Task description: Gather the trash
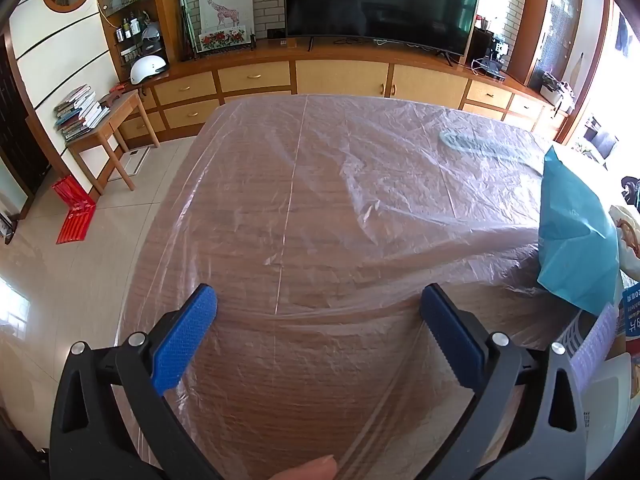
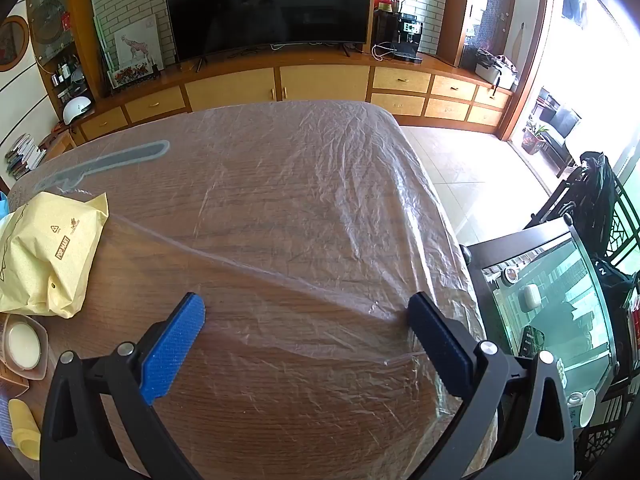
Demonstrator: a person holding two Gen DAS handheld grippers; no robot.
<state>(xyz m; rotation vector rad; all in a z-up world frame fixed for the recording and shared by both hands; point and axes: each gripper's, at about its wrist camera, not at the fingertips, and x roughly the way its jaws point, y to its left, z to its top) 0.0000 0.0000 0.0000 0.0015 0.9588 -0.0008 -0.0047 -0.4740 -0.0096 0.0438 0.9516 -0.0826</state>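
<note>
1. Both grippers, left (image 1: 318, 312) and right (image 2: 306, 322), are hovering wide apart over the plastic-covered table (image 2: 280, 208), gripping nothing.
2. Trash is sitting leftward: a yellow bag (image 2: 48, 252), a shallow cup (image 2: 24, 346) holding something white.
3. A teal bag (image 1: 572, 228) is lying at the left gripper's right.

Left gripper (image 1: 318, 300) I see tilted downward, jaws fully apart, nothing between blue pads (image 1: 182, 342). At bottom edge of left view, tip of person's finger (image 1: 308, 468) shows between black arms. Right gripper (image 2: 306, 308) same pose: pointing down at slant, jaws wide apart, blue pads (image 2: 172, 346) empty, touching nothing.
</note>
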